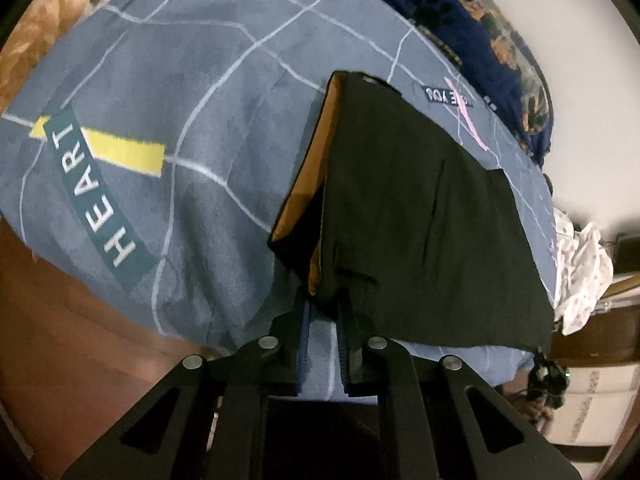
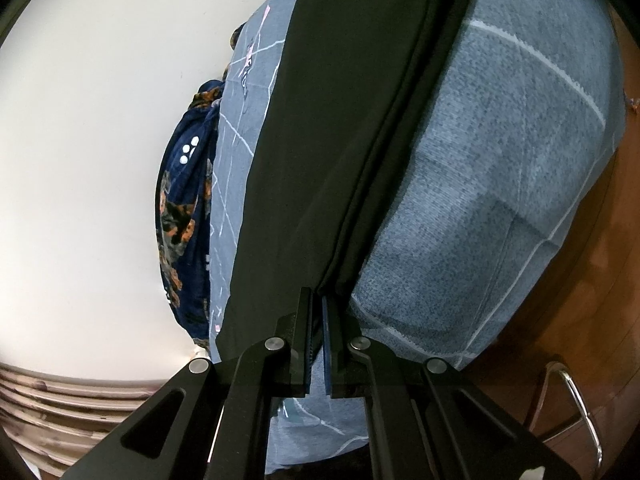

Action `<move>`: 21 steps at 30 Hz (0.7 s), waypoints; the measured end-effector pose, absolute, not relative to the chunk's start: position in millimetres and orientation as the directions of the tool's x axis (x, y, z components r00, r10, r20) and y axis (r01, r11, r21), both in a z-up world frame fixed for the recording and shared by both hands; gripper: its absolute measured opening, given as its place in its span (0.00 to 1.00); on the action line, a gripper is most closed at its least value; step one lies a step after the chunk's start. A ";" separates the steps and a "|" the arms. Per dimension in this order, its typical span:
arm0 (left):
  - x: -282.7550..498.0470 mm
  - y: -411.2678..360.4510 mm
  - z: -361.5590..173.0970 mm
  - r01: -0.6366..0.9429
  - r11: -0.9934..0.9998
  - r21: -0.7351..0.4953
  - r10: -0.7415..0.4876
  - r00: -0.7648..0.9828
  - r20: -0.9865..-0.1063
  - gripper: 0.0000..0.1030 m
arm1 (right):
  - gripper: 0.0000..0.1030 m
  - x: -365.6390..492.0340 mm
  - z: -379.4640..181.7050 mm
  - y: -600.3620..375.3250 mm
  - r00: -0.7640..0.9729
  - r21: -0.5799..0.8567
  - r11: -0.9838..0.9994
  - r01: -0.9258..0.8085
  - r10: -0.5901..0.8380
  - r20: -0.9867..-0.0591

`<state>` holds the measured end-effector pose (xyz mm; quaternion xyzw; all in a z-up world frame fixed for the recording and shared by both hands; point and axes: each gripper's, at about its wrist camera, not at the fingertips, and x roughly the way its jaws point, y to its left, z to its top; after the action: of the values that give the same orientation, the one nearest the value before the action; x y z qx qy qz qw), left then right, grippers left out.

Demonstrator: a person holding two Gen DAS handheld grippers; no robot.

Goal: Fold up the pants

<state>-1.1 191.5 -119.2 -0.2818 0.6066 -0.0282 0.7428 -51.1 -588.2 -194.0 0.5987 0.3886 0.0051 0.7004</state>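
The black pants (image 1: 420, 220) lie on a blue bedspread (image 1: 180, 80), with an orange lining (image 1: 312, 168) showing at the waist edge. My left gripper (image 1: 323, 300) is shut on the near waist corner of the pants. In the right wrist view the pants (image 2: 340, 120) stretch away as a long black leg. My right gripper (image 2: 318, 300) is shut on the near end of that leg, at its seam edge.
A dark blue floral blanket (image 1: 480, 28) lies at the bed's far side, also seen in the right wrist view (image 2: 184, 200). A white cloth (image 1: 584, 276) hangs at the right. Brown wooden floor (image 1: 80, 340) is beside the bed. A metal chair frame (image 2: 576, 408) stands near the right gripper.
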 end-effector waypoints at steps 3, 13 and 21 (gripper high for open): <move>1.1 192.0 -117.0 -0.308 0.829 -0.468 -0.400 0.260 -0.879 0.13 | 0.03 -51.0 -193.9 -588.1 0.698 0.843 0.282 0.459 0.472 -0.538; -5.5 196.3 -112.7 -0.334 0.779 -0.531 -0.460 0.271 -0.845 0.12 | 0.03 -51.2 -193.3 -588.4 0.699 0.844 0.276 0.459 0.474 -0.535; -2.7 193.0 -123.2 -0.339 0.792 -0.508 -0.456 0.224 -0.861 0.20 | 0.03 -51.6 -193.3 -587.5 0.700 0.846 0.271 0.460 0.475 -0.533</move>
<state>-2.7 193.0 -123.2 -0.3198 0.6215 -0.0410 0.7140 -51.6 -587.5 -193.3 0.6036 0.3870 0.0053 0.6971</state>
